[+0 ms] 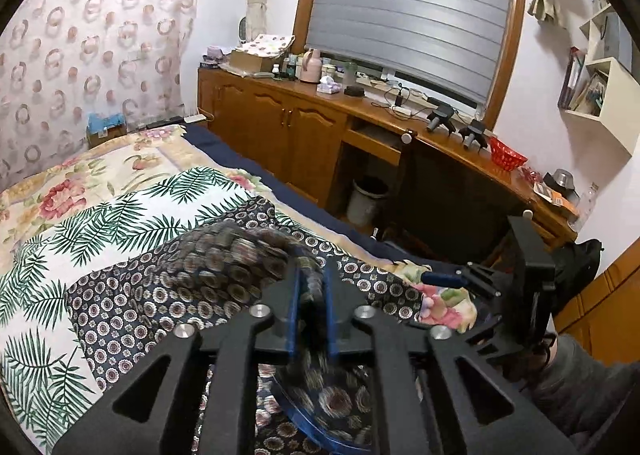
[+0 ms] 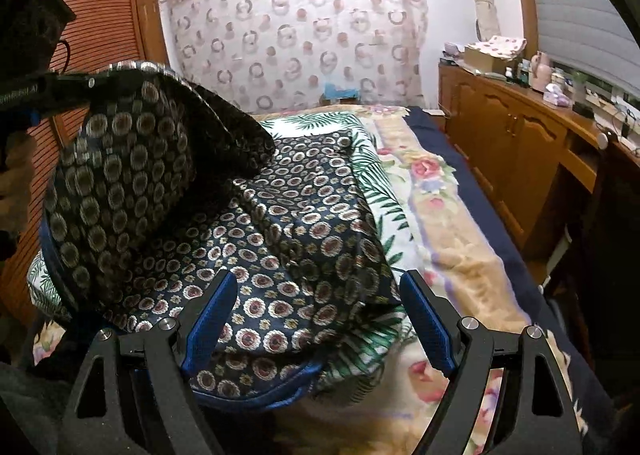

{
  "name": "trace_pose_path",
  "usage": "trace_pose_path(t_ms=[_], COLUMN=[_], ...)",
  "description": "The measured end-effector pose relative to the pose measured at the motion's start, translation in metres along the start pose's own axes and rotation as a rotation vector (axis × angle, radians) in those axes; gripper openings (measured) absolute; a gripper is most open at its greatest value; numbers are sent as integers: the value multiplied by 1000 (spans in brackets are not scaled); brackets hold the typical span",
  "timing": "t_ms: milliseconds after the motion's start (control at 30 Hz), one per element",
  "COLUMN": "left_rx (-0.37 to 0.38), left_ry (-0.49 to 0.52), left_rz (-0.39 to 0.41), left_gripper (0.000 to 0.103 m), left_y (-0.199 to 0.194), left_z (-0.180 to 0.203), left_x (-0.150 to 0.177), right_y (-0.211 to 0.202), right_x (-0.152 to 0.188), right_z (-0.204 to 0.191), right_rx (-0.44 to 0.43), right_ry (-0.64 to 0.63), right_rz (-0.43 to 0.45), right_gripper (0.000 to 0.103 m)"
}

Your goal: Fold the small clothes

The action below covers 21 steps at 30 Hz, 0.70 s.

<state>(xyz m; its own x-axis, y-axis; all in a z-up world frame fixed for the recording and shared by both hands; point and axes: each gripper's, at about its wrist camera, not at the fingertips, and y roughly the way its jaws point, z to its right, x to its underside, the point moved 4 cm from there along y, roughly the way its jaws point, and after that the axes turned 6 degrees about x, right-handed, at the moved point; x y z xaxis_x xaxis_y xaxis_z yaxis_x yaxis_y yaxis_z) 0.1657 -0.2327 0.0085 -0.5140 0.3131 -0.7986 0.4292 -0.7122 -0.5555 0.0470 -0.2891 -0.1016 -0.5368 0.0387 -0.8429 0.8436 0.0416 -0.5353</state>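
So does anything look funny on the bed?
Only the patterned garment: one part is lifted and curled over, pinched in the left hand-held gripper, not lying flat. The right hand-held gripper is open over it.

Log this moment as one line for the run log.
left gripper: shut on patterned garment, lifting flap | right gripper: open over hem | bed

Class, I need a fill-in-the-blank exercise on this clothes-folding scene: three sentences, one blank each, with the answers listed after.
1. The left gripper is shut on the dark patterned ____ and lifts part of it.
2. The right gripper has its jaws ____, holding nothing.
3. The garment lies on a cloth printed with green ____.

Answers: garment; open; leaves
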Motion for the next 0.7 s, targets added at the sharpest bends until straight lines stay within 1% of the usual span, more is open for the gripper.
trace_pose_path(t_ms=[33,67,100,167,200,233,267,300,333,533,700], left_rx=[-10,-16,-17,-24,-41,-56,-78,-91,-102,-219,-262], left_ry=[0,-4,-12,-30,-37,-41,-45,-52,-62,-99,-165], left_rz=[3,8,15,27,28,30,33,32,29,-18,-49], left_gripper=[29,33,42,45,49,59,65,75,78,79,79], left_y=[-2,-3,-5,-15,-18,-19,-24,-26,-28,-33,-32], left_z=[-2,-3,-4,-13,-19,-25,-32,-38,-45,-78,-99], left_x=[0,1,1,5,7,9,14,19,24,64,88], right_y=[0,-1,-1,-1,-2,-3,-3,-4,-5,1,13], right_x=[0,0,0,-3,-4,-5,-6,-8,-8,-20,-36], right_z=[1,0,-1,0,-1,-2,-3,-5,-5,-13,-24], right_rx=[2,4,6,7,8,9,10,9,7,-1,-23], right_ry=[0,0,2,3,4,5,5,4,0,-29,-60], right_rz=[-1,-1,-1,2,4,7,9,13,15,26,33], right_gripper=[85,85,85,85,85,85,85,85,85,85,85])
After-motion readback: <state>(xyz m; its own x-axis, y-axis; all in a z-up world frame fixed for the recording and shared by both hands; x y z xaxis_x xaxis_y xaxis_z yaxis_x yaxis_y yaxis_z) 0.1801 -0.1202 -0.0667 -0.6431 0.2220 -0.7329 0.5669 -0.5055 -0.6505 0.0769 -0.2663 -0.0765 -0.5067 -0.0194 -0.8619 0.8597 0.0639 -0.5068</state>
